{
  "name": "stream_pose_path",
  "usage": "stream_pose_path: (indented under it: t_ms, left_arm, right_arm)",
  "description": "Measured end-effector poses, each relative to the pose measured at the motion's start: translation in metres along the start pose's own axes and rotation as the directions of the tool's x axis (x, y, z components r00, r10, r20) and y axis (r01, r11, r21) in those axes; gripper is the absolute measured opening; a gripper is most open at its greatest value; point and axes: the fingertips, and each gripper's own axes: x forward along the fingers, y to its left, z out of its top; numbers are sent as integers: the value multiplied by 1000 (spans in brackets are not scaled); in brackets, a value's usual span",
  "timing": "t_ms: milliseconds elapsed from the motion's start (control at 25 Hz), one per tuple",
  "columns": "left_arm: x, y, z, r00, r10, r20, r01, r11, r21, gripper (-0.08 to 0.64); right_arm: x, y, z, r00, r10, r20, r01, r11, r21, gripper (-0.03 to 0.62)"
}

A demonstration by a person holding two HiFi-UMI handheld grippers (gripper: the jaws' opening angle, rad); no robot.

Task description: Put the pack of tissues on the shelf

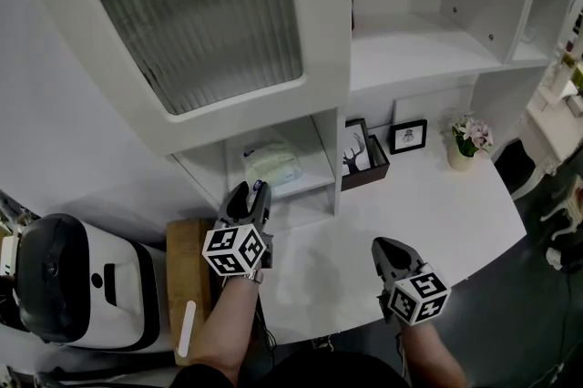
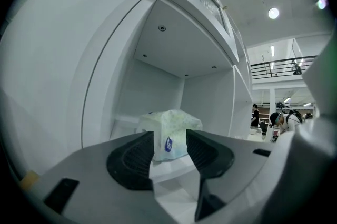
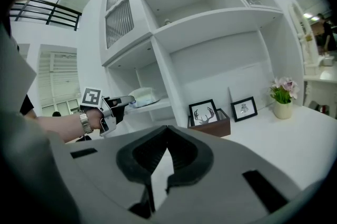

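Note:
The pack of tissues [image 1: 271,163], pale green and white, lies on the low shelf [image 1: 305,187] of the white cabinet. My left gripper [image 1: 249,192] is held at the shelf's front edge, open, with its tips just short of the pack. In the left gripper view the pack of tissues [image 2: 171,131] shows in the gap between the jaws, and the pads do not press on it. The right gripper view shows the left gripper [image 3: 122,102] beside the pack of tissues [image 3: 142,95]. My right gripper [image 1: 378,246] hovers over the white desk [image 1: 446,213], shut and empty.
A ribbed-glass cabinet door [image 1: 196,4] hangs above the shelf. Two framed pictures [image 1: 358,149] [image 1: 408,136] and a flower pot [image 1: 466,142] stand at the back of the desk. A white machine [image 1: 82,281] and a wooden box [image 1: 189,245] sit at the left.

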Motion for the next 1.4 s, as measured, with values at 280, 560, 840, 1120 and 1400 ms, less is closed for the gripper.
stream_pose_path:
  t_ms: [280,560,840,1120,1400]
  left_arm:
    - [-28,-6,0,1000,17,15,-17,1000,4,179]
    - [-75,-20,-8,999,52,14,-52,999,15,178]
    - [-126,-51,-21,998,58,4,-58,998,18,127]
    - [-174,-89,-32,998,61,-4,-60,997,44,14]
    - [-223,-131,-47,998,57,-18,-57,998,40,5]
  right_arm:
    - [-14,7,-6,1000,24,5,-24,1000,-1,3]
    - [-42,17,-13,998,64,9,-64,998,-11,3]
    - [-82,25,-21,994,105,10,-105,994,-31,3]
    - [-121,34,-26,989,150,9,-150,987,-59,3]
    - [-154,41,-34,978,208,5,-207,975,-82,5]
